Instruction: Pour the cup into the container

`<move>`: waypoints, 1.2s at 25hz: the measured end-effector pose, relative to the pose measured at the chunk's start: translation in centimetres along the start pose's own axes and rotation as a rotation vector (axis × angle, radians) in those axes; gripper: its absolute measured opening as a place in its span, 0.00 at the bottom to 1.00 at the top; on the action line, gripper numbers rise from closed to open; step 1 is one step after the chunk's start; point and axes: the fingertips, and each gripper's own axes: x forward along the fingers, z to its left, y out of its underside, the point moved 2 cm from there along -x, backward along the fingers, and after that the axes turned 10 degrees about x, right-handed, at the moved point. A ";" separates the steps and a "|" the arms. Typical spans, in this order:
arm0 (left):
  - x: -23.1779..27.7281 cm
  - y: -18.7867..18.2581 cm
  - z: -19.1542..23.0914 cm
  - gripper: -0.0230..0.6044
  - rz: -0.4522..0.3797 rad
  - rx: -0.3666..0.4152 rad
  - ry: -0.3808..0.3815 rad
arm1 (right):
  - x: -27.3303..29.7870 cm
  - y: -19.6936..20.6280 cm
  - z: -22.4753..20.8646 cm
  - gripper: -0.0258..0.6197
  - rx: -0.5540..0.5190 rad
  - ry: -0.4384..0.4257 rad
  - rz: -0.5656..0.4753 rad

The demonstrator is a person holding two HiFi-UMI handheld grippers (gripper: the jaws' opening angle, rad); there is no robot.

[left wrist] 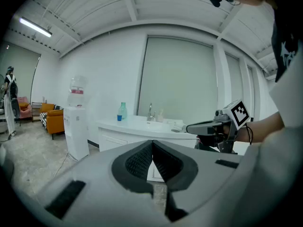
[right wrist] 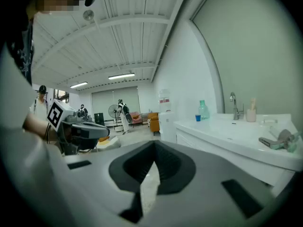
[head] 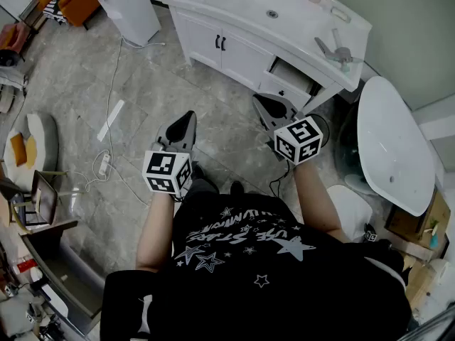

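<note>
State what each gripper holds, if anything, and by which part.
Nothing is held: the left gripper and the right gripper each have their jaws shut together, empty.

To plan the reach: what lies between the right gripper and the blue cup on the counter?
Nothing stands there: the right gripper view shows only bare white countertop between the right gripper and the blue cup.

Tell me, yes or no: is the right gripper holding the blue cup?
No. The right gripper has its jaws closed with nothing between them, and the blue cup stands on the white counter beside the green bottle.
</note>
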 end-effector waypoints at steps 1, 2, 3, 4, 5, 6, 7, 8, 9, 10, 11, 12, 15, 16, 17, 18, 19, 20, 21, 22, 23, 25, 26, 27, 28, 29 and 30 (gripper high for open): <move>-0.1 0.0 0.3 0.05 0.001 -0.002 0.000 | 0.2 0.0 0.2 0.05 -0.004 -0.001 0.004; -0.2 0.0 0.5 0.05 0.002 -0.005 0.000 | 0.4 0.0 0.4 0.05 -0.007 -0.002 0.008; -0.3 0.0 0.8 0.05 0.001 -0.009 0.000 | 0.6 0.0 0.5 0.05 -0.008 -0.004 0.011; -0.4 0.1 1.0 0.05 0.000 -0.015 0.001 | 0.8 0.0 0.7 0.05 -0.009 -0.005 0.013; -0.4 0.2 1.2 0.05 -0.003 -0.023 0.002 | 1.0 0.1 0.8 0.05 -0.009 -0.006 0.016; -0.5 0.4 1.4 0.05 -0.005 -0.031 0.003 | 1.3 0.1 0.9 0.05 -0.011 -0.007 0.019; -0.5 0.6 1.7 0.05 -0.005 -0.039 0.003 | 1.6 0.1 0.9 0.05 -0.014 -0.007 0.023; -0.6 0.9 2.0 0.05 -0.004 -0.045 0.002 | 2.0 0.1 1.0 0.05 -0.016 -0.007 0.026; -0.6 1.2 2.3 0.05 0.000 -0.051 0.001 | 2.4 0.1 1.0 0.05 -0.018 -0.004 0.028; -0.6 1.5 2.8 0.05 0.003 -0.056 -0.001 | 2.8 0.1 1.0 0.05 -0.017 0.001 0.028; -0.5 1.8 3.4 0.05 0.005 -0.061 -0.002 | 3.3 0.0 0.9 0.05 -0.014 0.009 0.026; -0.5 2.2 4.0 0.05 0.006 -0.067 -0.004 | 3.9 -0.1 0.7 0.05 -0.008 0.020 0.022; -0.3 3.1 6.9 0.05 0.009 -0.088 -0.012 | 6.4 -0.4 0.5 0.05 0.023 0.045 0.003; -0.2 3.3 8.1 0.05 0.011 -0.094 -0.014 | 7.4 -0.5 0.7 0.05 0.028 0.052 -0.001; -0.2 3.5 9.4 0.05 0.013 -0.100 -0.015 | 8.5 -0.7 0.9 0.05 0.029 0.060 -0.006; -0.1 3.7 10.7 0.05 0.015 -0.103 -0.014 | 9.6 -1.0 1.2 0.05 0.028 0.067 -0.009; 0.0 3.8 12.1 0.05 0.019 -0.107 -0.012 | 10.9 -1.4 1.4 0.08 0.028 0.072 -0.011; 0.1 3.9 13.4 0.05 0.025 -0.111 -0.007 | 12.2 -1.7 1.7 0.20 0.030 0.076 -0.010; 0.3 4.0 14.7 0.05 0.032 -0.116 0.000 | 13.5 -2.1 2.0 0.27 0.033 0.081 -0.008; 0.5 4.1 15.9 0.05 0.038 -0.119 0.011 | 14.8 -2.4 2.1 0.28 0.036 0.089 -0.007; 0.8 4.1 16.9 0.05 0.041 -0.119 0.025 | 16.0 -2.8 2.2 0.31 0.038 0.101 -0.011; 1.4 4.0 18.9 0.05 0.043 -0.108 0.050 | 18.3 -3.7 2.1 0.44 0.046 0.130 -0.027; 1.7 4.0 19.9 0.05 0.041 -0.107 0.058 | 19.3 -4.0 2.0 0.48 0.050 0.143 -0.033; 1.9 4.0 20.8 0.05 0.039 -0.110 0.064 | 20.2 -4.2 2.0 0.52 0.053 0.156 -0.037; 2.1 4.0 21.7 0.05 0.035 -0.116 0.068 | 20.9 -4.3 1.9 0.54 0.053 0.167 -0.039; 2.2 4.1 22.4 0.05 0.031 -0.120 0.071 | 21.4 -4.4 1.8 0.56 0.050 0.177 -0.040; 2.5 4.1 23.1 0.05 0.027 -0.120 0.072 | 21.9 -4.5 1.7 0.57 0.047 0.187 -0.040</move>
